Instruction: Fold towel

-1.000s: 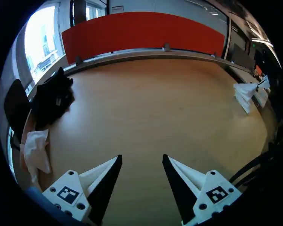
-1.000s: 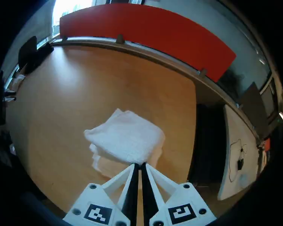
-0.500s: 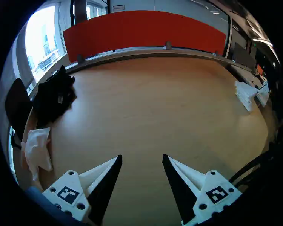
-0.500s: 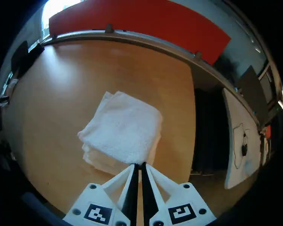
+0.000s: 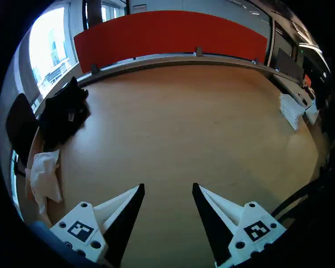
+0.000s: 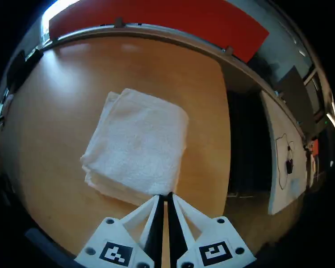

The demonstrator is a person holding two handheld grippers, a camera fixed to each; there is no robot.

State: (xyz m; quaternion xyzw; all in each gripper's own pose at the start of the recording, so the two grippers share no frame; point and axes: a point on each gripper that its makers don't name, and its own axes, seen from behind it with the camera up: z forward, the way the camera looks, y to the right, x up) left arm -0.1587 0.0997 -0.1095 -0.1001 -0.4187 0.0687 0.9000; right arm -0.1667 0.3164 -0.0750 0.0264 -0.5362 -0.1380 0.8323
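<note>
A white towel [image 6: 138, 145], folded into a thick square, lies on the wooden table [image 6: 56, 111] near its right edge. My right gripper [image 6: 165, 197] is shut, its fingertips pinching the towel's near edge. In the left gripper view the same towel [image 5: 291, 108] shows small at the far right of the table, with the right gripper's white body [image 5: 311, 111] just beyond it. My left gripper [image 5: 167, 190] hangs open above bare table, nothing between its fingers.
A black bag [image 5: 62, 114] and a crumpled white cloth [image 5: 44, 176] lie at the table's left end beside a dark chair [image 5: 18, 127]. A red partition [image 5: 167, 35] runs along the far edge. Right of the table a dark gap [image 6: 245, 147] separates it from a white desk [image 6: 286, 165].
The right gripper has carried the towel down; it hung bunched a second ago and now lies spread flat on the table. The left gripper has hardly moved.
</note>
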